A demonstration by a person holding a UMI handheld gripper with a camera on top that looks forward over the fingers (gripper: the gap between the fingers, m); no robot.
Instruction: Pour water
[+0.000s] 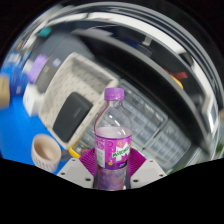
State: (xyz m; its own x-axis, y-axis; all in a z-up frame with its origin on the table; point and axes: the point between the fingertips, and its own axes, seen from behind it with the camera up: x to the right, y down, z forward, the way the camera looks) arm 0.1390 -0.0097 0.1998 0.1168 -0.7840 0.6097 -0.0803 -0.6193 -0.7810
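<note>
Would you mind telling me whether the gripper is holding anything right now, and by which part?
The gripper holds the water bottle by its lower body; both pink pads press on its sides, just below the label.

Gripper (110,170) fingers are pressing either side of an upright purple-capped water bottle (113,135), a paper cup (46,152) is standing just beside it, and a keyboard (140,118) is lying beyond.

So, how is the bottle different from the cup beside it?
The bottle is tall, clear, with a purple cap and pink label; the cup is short, pale and open on top. The bottle stands between the fingers of the hand-held gripper; the cup stands outside them. Both are upright.
</note>
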